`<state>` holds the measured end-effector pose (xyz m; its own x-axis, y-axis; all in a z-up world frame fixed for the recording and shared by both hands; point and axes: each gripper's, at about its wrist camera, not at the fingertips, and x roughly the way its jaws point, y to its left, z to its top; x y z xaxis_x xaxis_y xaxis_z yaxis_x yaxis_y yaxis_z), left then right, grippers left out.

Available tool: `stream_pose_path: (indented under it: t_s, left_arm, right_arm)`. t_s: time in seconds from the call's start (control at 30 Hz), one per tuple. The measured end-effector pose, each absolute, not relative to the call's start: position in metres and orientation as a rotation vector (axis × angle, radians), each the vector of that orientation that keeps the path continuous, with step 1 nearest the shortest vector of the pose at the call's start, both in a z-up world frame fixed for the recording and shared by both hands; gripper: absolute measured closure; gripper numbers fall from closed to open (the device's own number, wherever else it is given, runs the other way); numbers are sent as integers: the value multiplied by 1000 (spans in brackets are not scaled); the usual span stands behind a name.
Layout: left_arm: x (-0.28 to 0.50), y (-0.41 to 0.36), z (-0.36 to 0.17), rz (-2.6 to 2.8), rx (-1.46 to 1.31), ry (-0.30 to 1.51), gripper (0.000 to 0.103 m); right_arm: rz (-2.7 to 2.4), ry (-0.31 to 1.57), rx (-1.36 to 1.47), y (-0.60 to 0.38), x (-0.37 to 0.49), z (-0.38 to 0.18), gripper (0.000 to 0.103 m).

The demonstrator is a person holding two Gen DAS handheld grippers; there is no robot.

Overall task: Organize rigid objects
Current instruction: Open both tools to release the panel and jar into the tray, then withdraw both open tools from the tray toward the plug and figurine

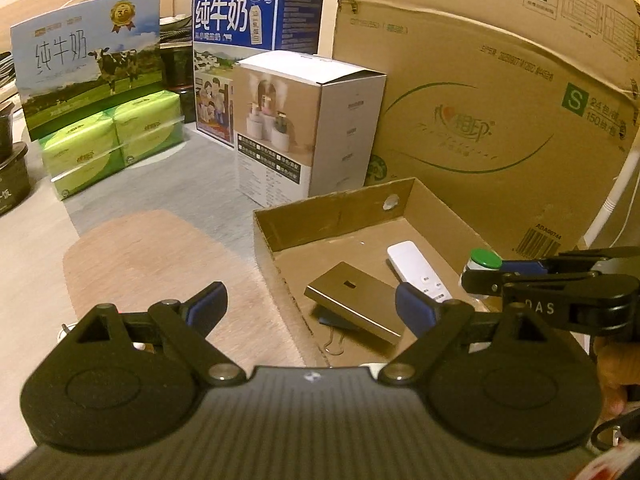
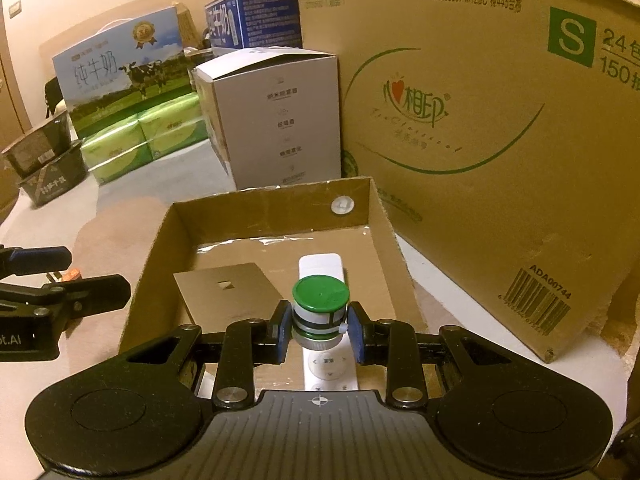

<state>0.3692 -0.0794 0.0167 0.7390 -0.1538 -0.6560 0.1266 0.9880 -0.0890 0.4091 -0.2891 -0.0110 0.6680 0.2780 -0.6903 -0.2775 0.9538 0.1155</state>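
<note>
Bottle: small green-capped white bottle [image 2: 319, 312], upright, pinched between the blue pads of the right gripper [image 2: 319, 330], above the shallow open cardboard tray [image 2: 276, 204].
Tray contents: white slim remote control [image 2: 322, 266] directly under the bottle; flat grey-brown rectangular box [image 2: 228, 296] beside it, to the left.
Left wrist view only: black binder clip [image 1: 334, 326] with wire loop showing under the flat box's near edge.
Right wrist view only: remote's round button pad, near end.
Left gripper [image 1: 310, 306]: jaws spread wide, nothing between them, over the tray's near left rim.
Surroundings: tall brown shipping carton [image 2: 500, 140] behind the tray; white product box [image 2: 280, 120] to its left.
</note>
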Motion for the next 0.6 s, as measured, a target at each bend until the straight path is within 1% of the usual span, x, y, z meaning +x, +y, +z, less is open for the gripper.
stream_pose_path:
  t_s: [0.1, 0.13, 0.17, 0.2, 0.23, 0.43, 0.6]
  left_arm:
    - [366, -77, 17, -141, -29, 715, 12]
    - [365, -75, 17, -137, -30, 714, 9]
    - [363, -74, 17, -133, -32, 712, 8]
    - [362, -72, 17, -129, -35, 711, 7]
    - [360, -70, 18, -127, -35, 710, 5]
    - [344, -56, 22, -118, -44, 714, 4]
    - [321, -43, 34, -114, -52, 698, 4]
  right_arm:
    - [335, 780, 28, -288, 410, -10, 73]
    - [355, 785, 33, -287, 410, -10, 68]
    - [360, 786, 23, -286, 410, -10, 47]
    - [355, 776, 8, -284, 409, -9, 35]
    - [349, 758, 1, -284, 406, -8, 27]
    - [334, 760, 6, -284, 393, -3, 27]
    - [321, 766, 62, -288, 372, 5, 27]
